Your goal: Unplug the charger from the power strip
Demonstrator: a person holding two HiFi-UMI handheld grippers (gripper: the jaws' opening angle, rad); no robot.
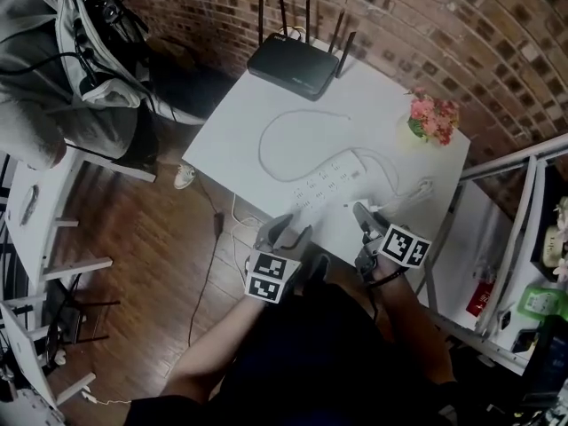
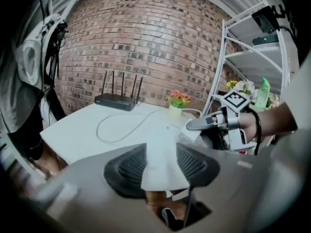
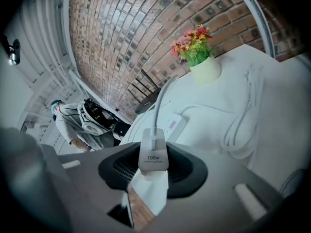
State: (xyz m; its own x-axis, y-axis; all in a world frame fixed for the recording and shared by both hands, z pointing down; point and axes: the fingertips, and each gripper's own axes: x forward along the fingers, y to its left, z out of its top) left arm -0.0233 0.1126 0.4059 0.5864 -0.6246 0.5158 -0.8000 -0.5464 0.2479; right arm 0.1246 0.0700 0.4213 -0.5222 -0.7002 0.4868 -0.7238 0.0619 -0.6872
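Observation:
The white power strip [image 1: 330, 181] lies on the white table [image 1: 240, 122], its cord looping toward the back. My right gripper [image 1: 371, 224] hovers at the table's near edge, just right of the strip, shut on the white charger [image 3: 153, 155]. The charger's block, marked 100w, sits between the pads, and its white cable [image 3: 160, 103] runs up and away from it. The strip [image 3: 171, 125] lies beyond it on the table. My left gripper [image 1: 286, 232] hangs open over the near edge, left of the strip, with nothing between its pads [image 2: 130, 170]. The right gripper [image 2: 214, 124] shows in the left gripper view.
A black router [image 1: 297, 63] with several antennas stands at the table's far edge. A pot of pink flowers [image 1: 433, 117] is at the far right corner. Loose white cable [image 1: 415, 190] lies right of the strip. A white shelf rack [image 1: 524, 238] stands to the right, wooden floor to the left.

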